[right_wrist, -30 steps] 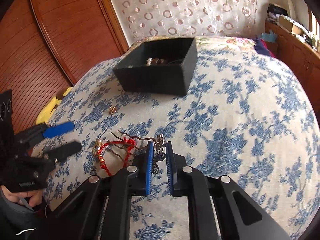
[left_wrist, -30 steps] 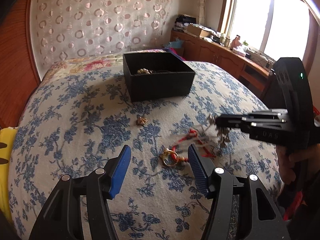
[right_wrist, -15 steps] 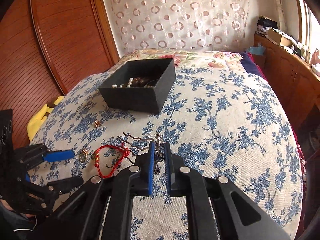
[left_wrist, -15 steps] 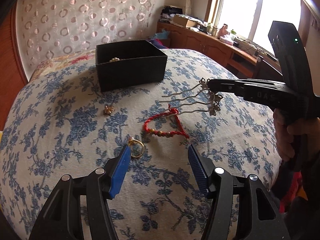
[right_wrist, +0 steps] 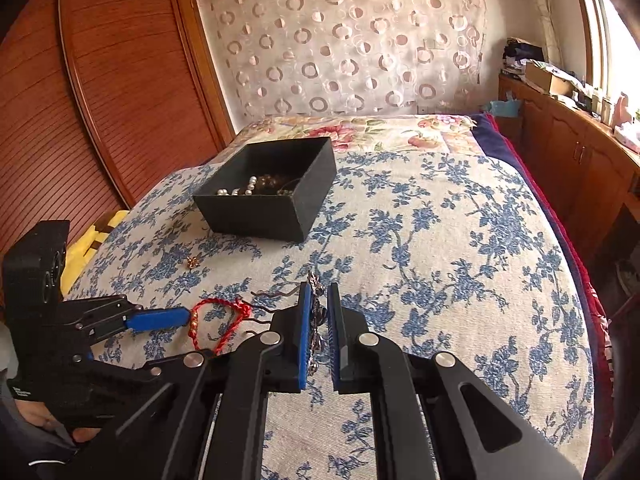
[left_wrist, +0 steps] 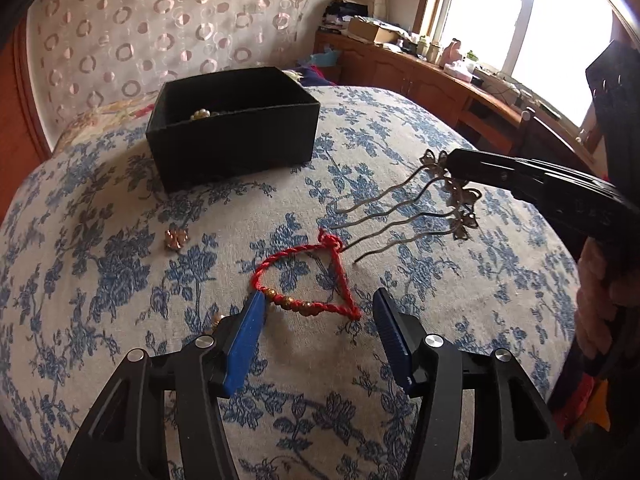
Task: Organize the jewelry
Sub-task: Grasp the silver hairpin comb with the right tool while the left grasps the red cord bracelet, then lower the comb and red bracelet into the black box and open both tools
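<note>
A red cord bracelet (left_wrist: 298,305) with gold beads lies on the blue-flowered bed cover. My left gripper (left_wrist: 318,296) straddles it. The jaws are closing, the left pad tip (left_wrist: 256,300) is at the beads, and the pads do not press on the cord. My right gripper (right_wrist: 318,292) is shut on the butterfly head of a metal hair comb (right_wrist: 318,312). In the left wrist view the hair comb (left_wrist: 464,198) hangs above the cover, tines pointing left, beyond the bracelet. A black box (left_wrist: 236,140) with pearls (right_wrist: 240,190) in it stands further back.
A small gold charm (left_wrist: 176,236) lies left of the bracelet. A gold ring (left_wrist: 217,318) peeks out behind my left finger. A wooden wardrobe (right_wrist: 80,100) lines the left side. Low cabinets (right_wrist: 580,160) stand under the window. A person's hand (left_wrist: 600,288) holds the right gripper.
The right gripper lifted the hair comb off the cover, clear of the red bracelet. The left gripper moved from the gold ring to straddle the bracelet, its jaws slightly narrower.
</note>
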`<state>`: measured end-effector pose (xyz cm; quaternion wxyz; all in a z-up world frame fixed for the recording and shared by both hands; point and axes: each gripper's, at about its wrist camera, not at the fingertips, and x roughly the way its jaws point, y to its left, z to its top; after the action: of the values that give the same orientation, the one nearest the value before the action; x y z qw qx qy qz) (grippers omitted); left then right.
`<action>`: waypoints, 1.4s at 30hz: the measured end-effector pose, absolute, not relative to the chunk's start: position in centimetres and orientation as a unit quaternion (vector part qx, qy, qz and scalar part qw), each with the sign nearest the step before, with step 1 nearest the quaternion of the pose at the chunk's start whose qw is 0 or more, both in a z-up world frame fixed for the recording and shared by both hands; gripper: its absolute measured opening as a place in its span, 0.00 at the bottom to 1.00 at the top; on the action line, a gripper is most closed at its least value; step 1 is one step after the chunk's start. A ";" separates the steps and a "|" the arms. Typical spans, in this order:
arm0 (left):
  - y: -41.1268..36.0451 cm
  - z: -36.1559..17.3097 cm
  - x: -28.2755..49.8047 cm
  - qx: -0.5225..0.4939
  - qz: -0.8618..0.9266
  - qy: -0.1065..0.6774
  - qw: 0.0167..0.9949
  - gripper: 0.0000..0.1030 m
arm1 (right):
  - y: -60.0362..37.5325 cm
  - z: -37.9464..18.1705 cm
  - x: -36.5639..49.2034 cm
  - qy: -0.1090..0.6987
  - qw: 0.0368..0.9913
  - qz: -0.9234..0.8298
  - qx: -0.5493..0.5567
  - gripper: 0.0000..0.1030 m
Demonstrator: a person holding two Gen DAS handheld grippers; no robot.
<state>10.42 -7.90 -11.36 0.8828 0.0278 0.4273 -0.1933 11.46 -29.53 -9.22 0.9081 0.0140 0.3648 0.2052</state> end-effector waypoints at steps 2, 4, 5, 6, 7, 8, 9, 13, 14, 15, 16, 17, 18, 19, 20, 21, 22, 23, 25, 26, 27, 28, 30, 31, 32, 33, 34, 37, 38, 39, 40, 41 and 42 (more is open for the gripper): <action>-8.1 -11.4 10.6 0.036 -0.182 0.426 0.886 0.40 | -29.8 -9.3 11.4 0.365 0.908 0.204 0.016 0.09; -7.9 -11.4 10.9 0.036 -0.175 0.425 0.887 0.28 | -29.9 -9.3 11.4 0.364 0.909 0.203 0.016 0.09; -7.8 -11.4 11.0 0.035 -0.173 0.425 0.888 0.17 | -30.0 -9.3 11.5 0.364 0.909 0.203 0.017 0.09; -7.7 -11.4 11.1 0.035 -0.172 0.426 0.888 0.08 | -30.0 -9.3 11.5 0.364 0.909 0.203 0.017 0.09; -7.4 -11.4 11.2 0.034 -0.171 0.426 0.888 0.08 | -30.0 -9.3 11.5 0.363 0.909 0.203 0.017 0.09; -7.2 -11.4 11.3 0.032 -0.169 0.424 0.889 0.08 | -30.0 -9.2 11.6 0.362 0.910 0.203 0.018 0.09; -7.0 -11.3 11.3 0.032 -0.167 0.421 0.891 0.07 | -30.1 -9.2 11.6 0.361 0.910 0.203 0.018 0.09; -6.2 -10.4 11.4 0.029 -0.162 0.411 0.896 0.06 | -30.0 -8.4 11.8 0.353 0.913 0.204 0.013 0.09; -6.0 -10.0 11.5 0.029 -0.160 0.407 0.899 0.06 | -30.0 -8.1 11.9 0.351 0.914 0.204 0.012 0.09; -5.8 -9.6 11.6 0.028 -0.158 0.402 0.901 0.06 | -30.0 -7.7 12.0 0.347 0.916 0.204 0.011 0.09; -5.8 -9.3 11.7 0.027 -0.156 0.399 0.903 0.06 | -29.9 -7.5 12.1 0.344 0.917 0.204 0.010 0.09; -5.6 -8.8 11.9 0.027 -0.154 0.394 0.906 0.06 | -29.9 -7.0 12.2 0.339 0.918 0.204 0.007 0.09; -5.5 -8.5 11.9 0.027 -0.152 0.391 0.908 0.06 | -29.9 -6.7 12.3 0.336 0.919 0.204 0.005 0.09; -5.3 -8.0 11.9 0.027 -0.150 0.385 0.910 0.06 | -29.9 -6.3 12.5 0.333 0.921 0.204 0.003 0.09; -5.2 -7.7 12.1 0.026 -0.148 0.381 0.912 0.06 | -29.8 -5.8 12.8 0.329 0.922 0.205 0.001 0.09; -5.1 -7.3 12.2 0.025 -0.147 0.378 0.914 0.06 | -29.7 -5.4 13.0 0.325 0.923 0.206 0.001 0.09; -4.8 -6.9 12.4 0.024 -0.147 0.373 0.916 0.06 | -29.7 -5.1 13.1 0.323 0.924 0.207 0.002 0.09; -4.7 -6.6 12.6 0.023 -0.147 0.370 0.917 0.06 | -29.6 -4.7 13.3 0.320 0.924 0.209 0.003 0.09; -4.3 -6.0 13.1 0.021 -0.144 0.365 0.920 0.06 | -29.2 -3.8 14.0 0.312 0.926 0.211 0.002 0.09; -4.1 -5.7 13.4 0.021 -0.142 0.361 0.921 0.06 | -28.9 -3.3 14.4 0.308 0.927 0.213 0.000 0.09; -4.0 -5.5 13.6 0.021 -0.140 0.359 0.923 0.06 | -28.6 -3.0 14.7 0.305 0.928 0.214 -0.002 0.09; -3.8 -5.1 13.9 0.019 -0.137 0.355 0.925 0.06 | -28.2 -2.7 15.0 0.301 0.929 0.214 -0.005 0.09; -3.4 -4.4 14.3 0.019 -0.133 0.349 0.927 0.06 | -27.3 -2.0 16.0 0.294 0.930 0.218 -0.008 0.09; -3.0 -3.9 14.6 0.018 -0.130 0.344 0.930 0.06 | -26.9 -1.8 16.5 0.291 0.931 0.221 -0.010 0.09; -2.8 -3.6 14.7 0.018 -0.127 0.341 0.931 0.06 | -26.3 -1.5 17.1 0.288 0.931 0.222 -0.013 0.09; -2.6 -3.3 14.9 0.017 -0.125 0.338 0.932 0.06 | -25.7 -1.3 17.7 0.287 0.931 0.224 -0.014 0.09; -2.3 -2.9 15.1 0.016 -0.123 0.335 0.934 0.06 | -25.3 -1.3 18.2 0.288 0.930 0.226 -0.015 0.09; -1.6 -1.9 15.8 0.014 -0.123 0.327 0.937 0.06 | -23.5 -1.6 20.2 0.296 0.924 0.241 -0.018 0.09; -1.5 -1.7 16.0 0.015 -0.127 0.325 0.937 0.06 | -22.9 -1.9 21.0 0.300 0.923 0.241 -0.020 0.09; -1.5 -1.5 16.1 0.020 -0.126 0.323 0.938 0.06 | -22.3 -2.2 21.7 0.306 0.921 0.239 -0.022 0.09; -1.5 -1.3 16.3 0.023 -0.123 0.322 0.938 0.06 | -22.0 -2.5 22.1 0.310 0.920 0.239 -0.023 0.09; -1.5 -1.1 16.6 0.025 -0.123 0.321 0.939 0.06 | -21.6 -2.9 22.7 0.317 0.917 0.241 -0.023 0.09; -1.5 -1.0 16.7 0.026 -0.123 0.321 0.939 0.06 | -21.1 -3.5 23.4 0.328 0.912 0.245 -0.023 0.09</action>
<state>16.70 -1.52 -0.99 0.9386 0.0261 0.3213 -0.1230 23.37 -21.12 -3.46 0.9120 -0.0227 0.3281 0.2450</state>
